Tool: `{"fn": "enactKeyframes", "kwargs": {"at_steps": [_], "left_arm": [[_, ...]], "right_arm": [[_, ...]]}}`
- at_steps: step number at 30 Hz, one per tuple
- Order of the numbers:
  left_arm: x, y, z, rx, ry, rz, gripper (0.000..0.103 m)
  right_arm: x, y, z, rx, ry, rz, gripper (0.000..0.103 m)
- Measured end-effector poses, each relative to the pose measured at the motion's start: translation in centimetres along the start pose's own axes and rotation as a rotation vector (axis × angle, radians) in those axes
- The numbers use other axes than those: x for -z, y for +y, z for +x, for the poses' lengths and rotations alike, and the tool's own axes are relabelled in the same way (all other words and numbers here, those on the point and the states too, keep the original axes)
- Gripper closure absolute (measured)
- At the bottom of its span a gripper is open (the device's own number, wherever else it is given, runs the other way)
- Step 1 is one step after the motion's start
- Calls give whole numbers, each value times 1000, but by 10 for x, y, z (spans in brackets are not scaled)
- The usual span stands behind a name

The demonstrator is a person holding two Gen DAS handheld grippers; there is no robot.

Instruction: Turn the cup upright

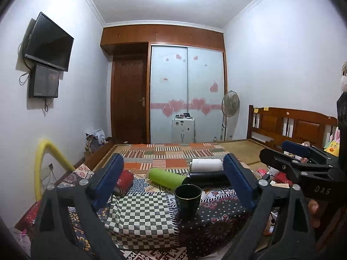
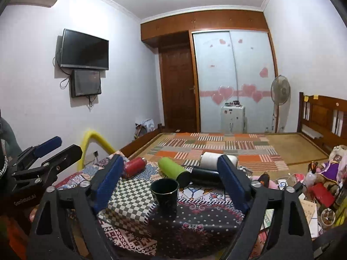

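Cup stands upright, mouth up, on a patterned cloth spread over the near end of the bed, beside a checked cloth. It is dark, and neither claw touches it.

Left gripper hangs over the cloth with its blue fingers spread wide, holding nothing; the cup sits between them in its view. Right gripper is likewise wide open and bare, with the cup between its fingers too.

Behind the cup lie four cylinders on their sides: a red one to the left, a green one just behind the cup, a black one to the right and a white one beyond that.

Farther on, a striped patchwork mat covers the bed, with a wooden headboard along the right. At the far wall are a brown door, a sliding wardrobe with pink hearts, a small white cabinet and a fan. A TV hangs on the left wall above a smaller screen.
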State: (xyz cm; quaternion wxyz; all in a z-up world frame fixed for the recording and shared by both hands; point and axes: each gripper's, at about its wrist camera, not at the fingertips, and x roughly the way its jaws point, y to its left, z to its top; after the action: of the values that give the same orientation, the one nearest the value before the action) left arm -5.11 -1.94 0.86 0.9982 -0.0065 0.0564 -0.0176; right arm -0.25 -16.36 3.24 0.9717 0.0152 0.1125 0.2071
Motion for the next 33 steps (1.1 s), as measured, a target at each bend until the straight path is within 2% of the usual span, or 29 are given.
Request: {"fn": "enactKeyframes", "kwargs": {"at_steps": [4,6,13,33], "left_arm": [[0,-4,-3,-3,-5,-5,3],[1,-5,-3,-3,-4,-3,3],[4,-6,-5,-8,-4,-9,1],[6,-4,-4,-9,2,-17,0]], "right_arm": [[4,1,-7,18,-17,6,10],[7,2,-9,31,-25,5,0],[9,5,-14,66,-41,-6,0],[9,3,-20,81,-41,-8,0]]}}
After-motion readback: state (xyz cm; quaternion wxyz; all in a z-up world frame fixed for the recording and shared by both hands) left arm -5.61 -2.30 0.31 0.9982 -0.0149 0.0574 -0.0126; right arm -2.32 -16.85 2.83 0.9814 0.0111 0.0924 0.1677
